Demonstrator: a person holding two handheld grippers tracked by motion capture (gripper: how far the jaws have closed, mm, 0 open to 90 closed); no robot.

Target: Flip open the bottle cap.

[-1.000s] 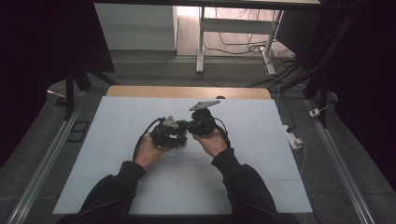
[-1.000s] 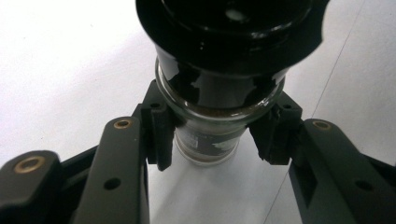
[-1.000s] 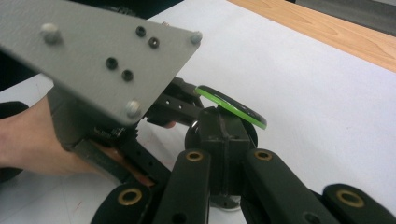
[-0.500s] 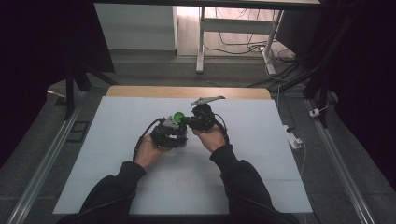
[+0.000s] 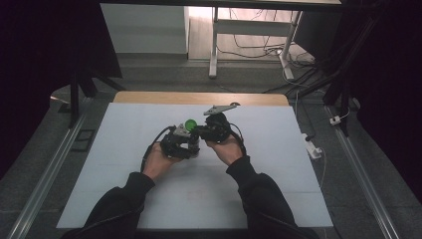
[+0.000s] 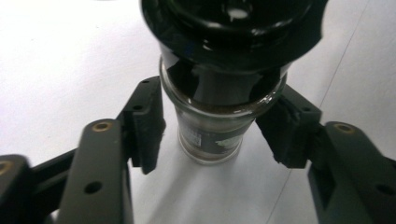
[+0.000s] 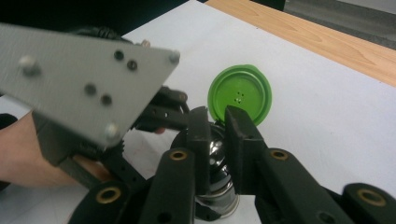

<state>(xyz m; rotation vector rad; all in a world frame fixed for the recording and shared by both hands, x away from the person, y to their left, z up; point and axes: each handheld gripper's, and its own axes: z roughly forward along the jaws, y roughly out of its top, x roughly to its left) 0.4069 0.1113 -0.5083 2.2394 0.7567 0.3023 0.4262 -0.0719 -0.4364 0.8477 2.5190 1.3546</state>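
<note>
Starting from the white table (image 5: 278, 189), we see both hands meet near its middle, the left gripper (image 5: 181, 144) low at the table and the right gripper (image 5: 201, 130) coming in from the right, just above it. Between them stands the jar (image 6: 212, 100), upright on the table, its long axis vertical. In the left gripper view the pads (image 6: 148, 119) flank the glass below the black collar (image 6: 229, 28). These jaws have just been opening, with the jar between them, and we cannot tell whether they press on it or merely touch. The right gripper (image 7: 215, 116) has also just been opening. Its fingers stand narrow, a slim gap between them, and we see nothing pinched there. The green lid (image 7: 240, 93) is flipped up on edge, just beyond those fingertips. We judge the right gripper much the nearer to the lid, so any next move on it falls to that hand, reaching straight ahead.
</note>
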